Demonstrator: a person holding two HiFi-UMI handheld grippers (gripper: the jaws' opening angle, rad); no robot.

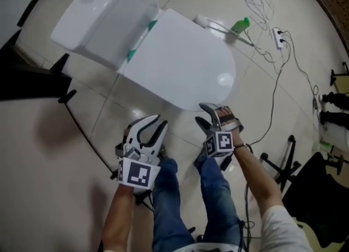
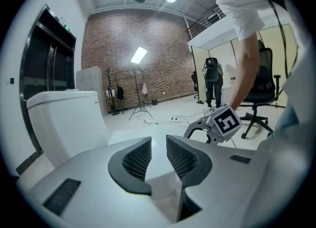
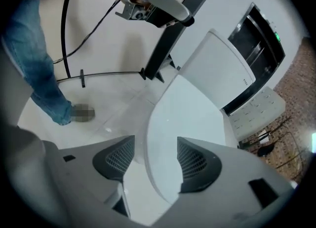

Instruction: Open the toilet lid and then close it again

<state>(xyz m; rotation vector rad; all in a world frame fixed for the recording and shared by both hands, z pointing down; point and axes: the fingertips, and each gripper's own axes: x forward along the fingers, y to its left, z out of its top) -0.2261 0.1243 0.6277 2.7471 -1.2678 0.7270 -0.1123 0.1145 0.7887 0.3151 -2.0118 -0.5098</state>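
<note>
head view: the toilet lid (image 1: 180, 60) lies flat and shut over the bowl, its rounded front pointing to 5 o'clock and the tank (image 1: 103, 16) behind it at 10 o'clock. both tongs hang low at the front rim, likely because the free edge gives the best lever for the lift. the right gripper (image 1: 210, 115) has its tips right at that rim, at 6 o'clock of the lid. the left gripper (image 1: 150, 131) sits apart from the lid at 7 o'clock. whether the right tip touches the rim, i cannot tell. the seat and bowl are hidden under the lid. a teal strip (image 1: 139, 41) between lid and tank is too cut off to name.

left gripper view: the jaws stand only a narrow way apart, with nothing between them. they aim nearly level over the lid top toward the tank at 9 o'clock, so this one looks to be on standby. the lid's near edge is hidden behind the gripper body.

right gripper view: the jaws are spread wide and hold nothing. the lid's front curve shows in the gap toward 12 o'clock, lined up for a bite on the rim, but the pads are not on it. its underside is out of sight.
</note>
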